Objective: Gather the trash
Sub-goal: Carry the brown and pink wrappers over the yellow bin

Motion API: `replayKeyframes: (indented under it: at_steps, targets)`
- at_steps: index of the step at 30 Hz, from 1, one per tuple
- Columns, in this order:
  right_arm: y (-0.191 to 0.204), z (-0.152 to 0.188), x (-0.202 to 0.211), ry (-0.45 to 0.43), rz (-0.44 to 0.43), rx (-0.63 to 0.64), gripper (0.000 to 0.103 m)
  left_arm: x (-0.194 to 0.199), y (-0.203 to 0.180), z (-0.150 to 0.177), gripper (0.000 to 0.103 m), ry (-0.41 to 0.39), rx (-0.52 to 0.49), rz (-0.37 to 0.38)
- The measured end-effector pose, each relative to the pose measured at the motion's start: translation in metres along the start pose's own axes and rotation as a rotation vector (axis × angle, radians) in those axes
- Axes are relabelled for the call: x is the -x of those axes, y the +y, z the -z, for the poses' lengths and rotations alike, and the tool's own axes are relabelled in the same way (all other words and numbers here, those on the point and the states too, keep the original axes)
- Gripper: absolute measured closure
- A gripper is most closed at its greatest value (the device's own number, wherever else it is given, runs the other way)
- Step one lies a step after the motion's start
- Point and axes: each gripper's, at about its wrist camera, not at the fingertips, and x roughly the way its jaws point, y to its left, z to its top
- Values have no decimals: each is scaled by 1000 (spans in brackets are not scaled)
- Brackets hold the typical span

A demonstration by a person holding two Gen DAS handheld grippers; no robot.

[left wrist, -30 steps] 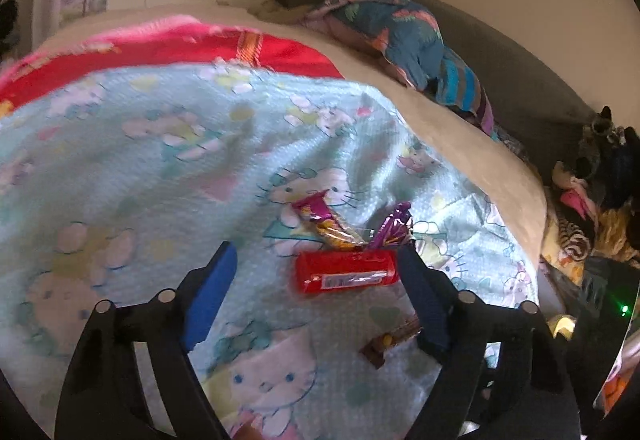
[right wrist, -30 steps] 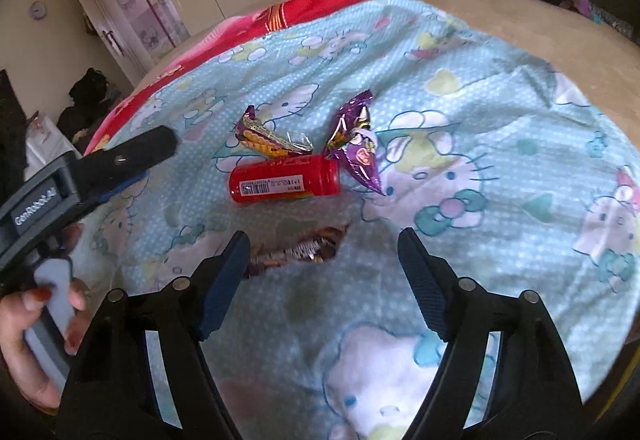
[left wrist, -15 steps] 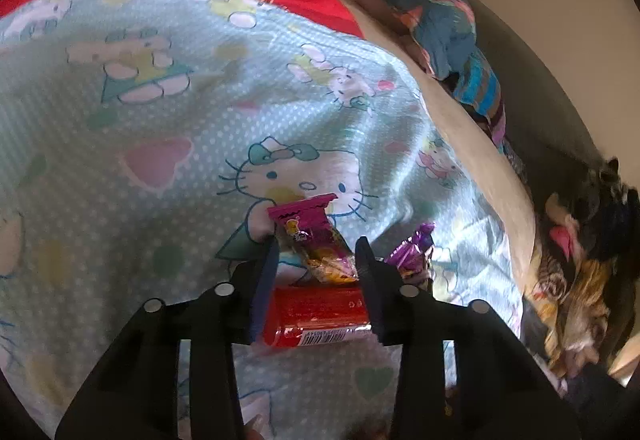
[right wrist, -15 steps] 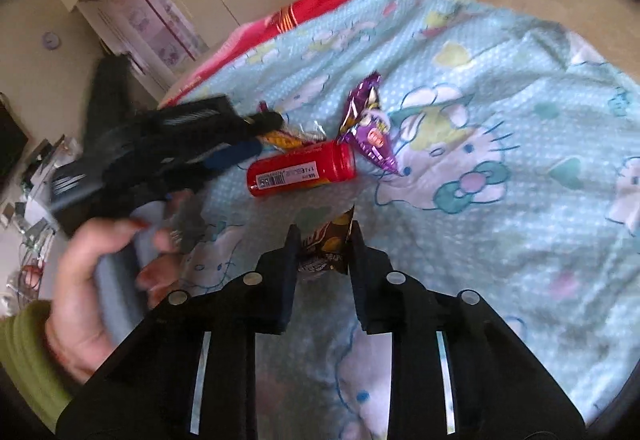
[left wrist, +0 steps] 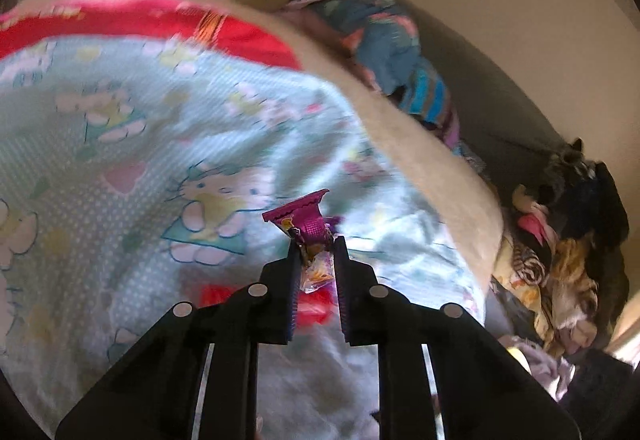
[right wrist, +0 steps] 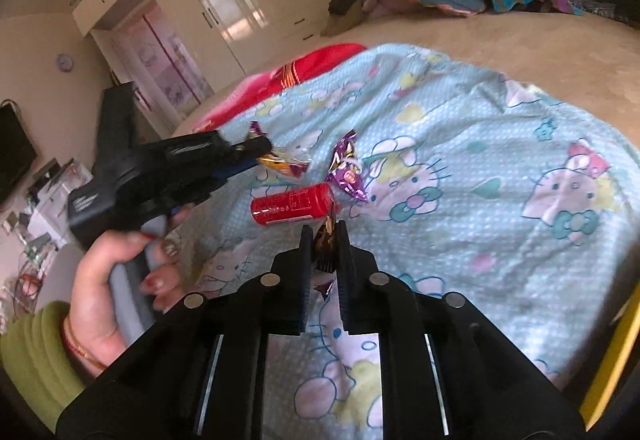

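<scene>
Pink wrapper (left wrist: 306, 224) pinched in the closing left gripper (left wrist: 316, 252), lifted off the blanket (right wrist: 460, 159). Brown wrapper (right wrist: 325, 240) nipped likewise by the closing right gripper (right wrist: 325, 246). Left lying: 1 red can (right wrist: 294, 203), 1 purple wrapper (right wrist: 348, 171) just beside it. Probably bound for a bin.

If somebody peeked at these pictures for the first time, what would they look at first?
Probably the two black grippers closing on candy trash: the left gripper pinches a pink wrapper, and the right gripper pinches a brown wrapper. Next, the red can lying on the blue cartoon-cat blanket, with a purple wrapper right beside it.
</scene>
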Motion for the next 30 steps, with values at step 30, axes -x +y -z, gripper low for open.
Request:
replayKeyframes:
  at_steps: [30]
  targets:
    - [-91,5,173,-211,247,-132,96,64,-170,116,87,98,-390,262]
